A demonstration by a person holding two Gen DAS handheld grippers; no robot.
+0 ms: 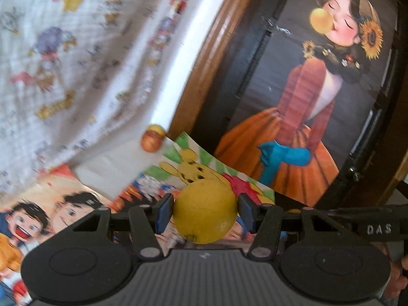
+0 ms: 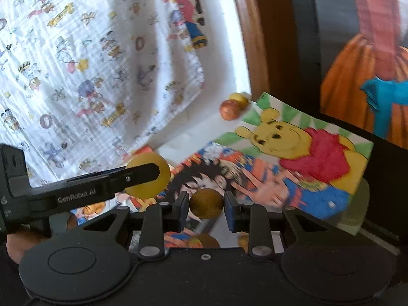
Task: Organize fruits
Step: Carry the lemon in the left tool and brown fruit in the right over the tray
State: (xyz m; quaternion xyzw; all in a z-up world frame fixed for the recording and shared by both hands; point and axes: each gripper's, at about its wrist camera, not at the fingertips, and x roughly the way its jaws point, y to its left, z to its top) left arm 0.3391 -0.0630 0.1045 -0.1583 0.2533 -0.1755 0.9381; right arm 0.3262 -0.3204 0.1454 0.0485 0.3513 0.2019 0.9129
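Observation:
A yellow lemon (image 1: 205, 210) sits between the blue pads of my left gripper (image 1: 204, 213), which is shut on it above the cartoon prints. In the right wrist view the same lemon (image 2: 163, 178) shows at the left behind a black finger (image 2: 140, 173) of that gripper. My right gripper (image 2: 207, 207) is shut on a small round brown fruit (image 2: 206, 203). Far off, by the white cloth, lie a small orange-red fruit (image 2: 229, 110) and a yellow one (image 2: 240, 99); the left wrist view shows them too, the orange-red fruit (image 1: 151, 142) and the yellow fruit (image 1: 157, 129).
Cartoon prints cover the surface, among them a yellow-bear drawing (image 2: 306, 148). A patterned white cloth (image 2: 89, 63) hangs at the left. A dark-framed picture of a girl in an orange skirt (image 1: 293, 140) stands at the right against a wooden post (image 1: 204, 63). Blurred fruit (image 2: 201, 241) lies below my right gripper.

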